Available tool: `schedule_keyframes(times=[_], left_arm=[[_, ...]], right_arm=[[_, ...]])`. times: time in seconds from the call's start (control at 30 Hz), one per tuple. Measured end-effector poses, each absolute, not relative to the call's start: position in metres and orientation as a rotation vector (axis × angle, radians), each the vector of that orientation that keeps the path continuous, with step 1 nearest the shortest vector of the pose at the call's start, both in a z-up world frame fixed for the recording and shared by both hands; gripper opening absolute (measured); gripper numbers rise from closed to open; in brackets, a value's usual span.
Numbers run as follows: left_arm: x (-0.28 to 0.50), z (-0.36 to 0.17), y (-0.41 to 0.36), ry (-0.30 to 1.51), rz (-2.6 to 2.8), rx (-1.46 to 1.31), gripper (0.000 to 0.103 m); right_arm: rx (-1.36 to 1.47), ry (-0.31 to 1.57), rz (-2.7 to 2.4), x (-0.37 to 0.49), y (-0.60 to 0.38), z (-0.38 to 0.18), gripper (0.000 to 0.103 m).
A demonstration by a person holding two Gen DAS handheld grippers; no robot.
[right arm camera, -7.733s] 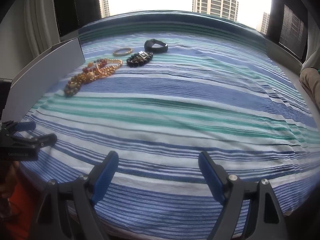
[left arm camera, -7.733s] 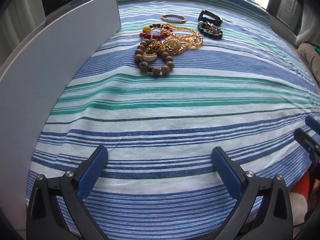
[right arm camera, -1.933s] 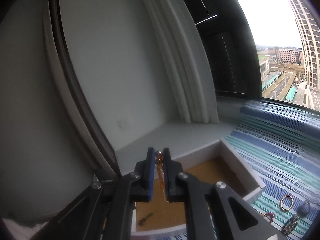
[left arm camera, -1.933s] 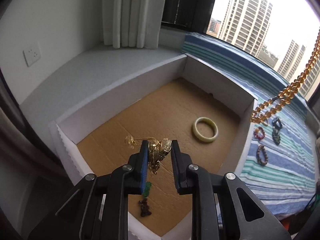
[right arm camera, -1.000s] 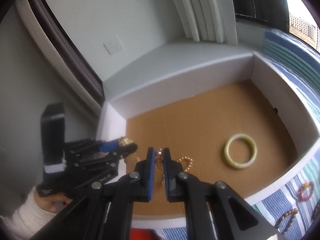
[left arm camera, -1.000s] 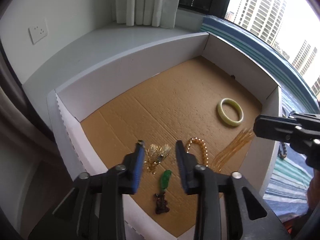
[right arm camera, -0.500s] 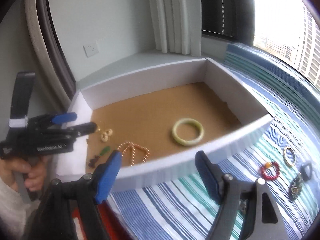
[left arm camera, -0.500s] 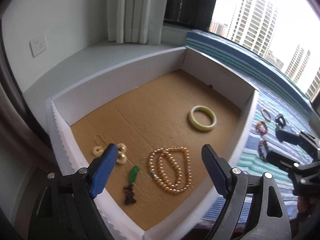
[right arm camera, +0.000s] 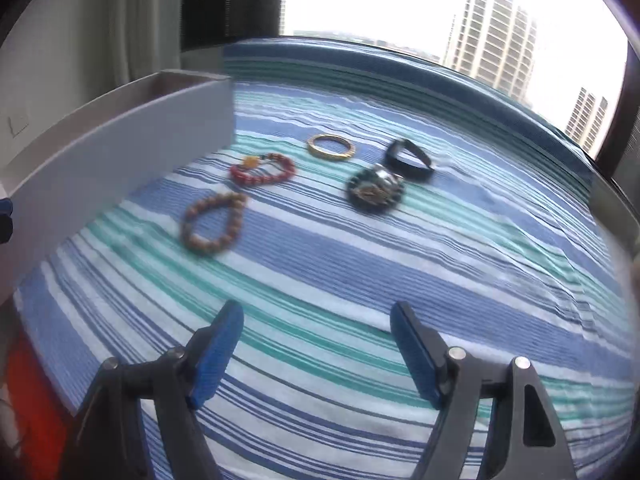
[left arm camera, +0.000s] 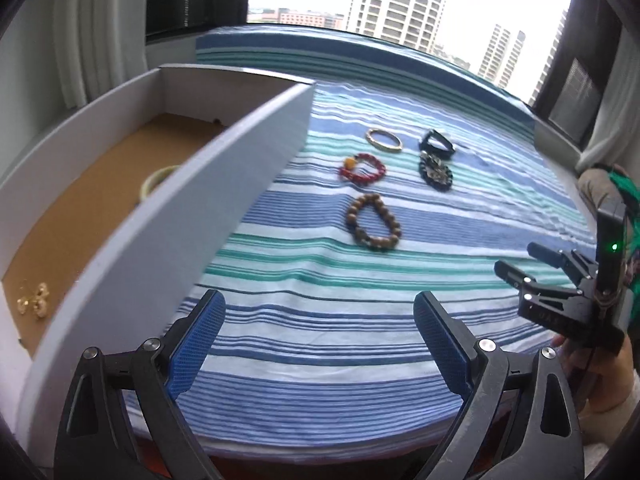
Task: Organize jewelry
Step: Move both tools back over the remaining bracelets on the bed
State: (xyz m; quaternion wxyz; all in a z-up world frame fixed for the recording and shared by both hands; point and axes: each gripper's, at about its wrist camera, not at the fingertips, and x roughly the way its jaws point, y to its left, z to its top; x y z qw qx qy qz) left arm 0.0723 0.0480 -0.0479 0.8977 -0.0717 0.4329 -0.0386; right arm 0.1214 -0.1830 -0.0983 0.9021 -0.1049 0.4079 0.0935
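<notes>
1. The wooden bead bracelet (left arm camera: 373, 222) lies on the striped cloth (left arm camera: 320, 320), ahead of the left gripper (left arm camera: 318, 340), whose jaws gape wide and hold nothing.
2. Its loop stretches away from those jaws.
3. From the right gripper (right arm camera: 316, 354), jaws also wide and bare, it lies ahead-left (right arm camera: 212, 223).
4. Half a second ago both faced the cardboard box (left arm camera: 192, 184), now left of the jaws.

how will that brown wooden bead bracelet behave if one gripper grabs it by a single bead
The brown bead bracelet lies in a slack teardrop loop, so it is probably strung loosely and would droop and swing when lifted. Its round beads look smooth and might slip between the pads. On the striped cloth it would likely drag, not roll.
</notes>
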Motion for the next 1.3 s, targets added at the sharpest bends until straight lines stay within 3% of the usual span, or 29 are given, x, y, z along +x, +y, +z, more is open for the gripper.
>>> schedule_keyframes(times=[0.23,0.53,0.83,1.17,1.3], left_arm=[[0.098,-0.094,-0.006,0.931,-0.120,-0.009,0.096],[0.103,-0.123,-0.015,0.994,-0.104,0.007,0.096],[0.103,-0.126,-0.017,1.002,-0.081,0.019,0.102],[0.110,-0.120,-0.007,1.100,-0.121,-0.016,0.102],[0.110,-0.098,0.015,1.061,-0.159,-0.085,0.102]], right_arm=[[-0.117,0.874,0.045,0.118,-0.254,-0.117,0.077],[-0.081,0.891,0.013,0.124,-0.273,-0.137,0.077],[-0.044,0.873,0.023,0.125,-0.278,-0.141,0.082],[-0.040,0.872,0.024,0.125,-0.278,-0.141,0.082],[-0.040,0.872,0.023,0.125,-0.278,-0.141,0.082]])
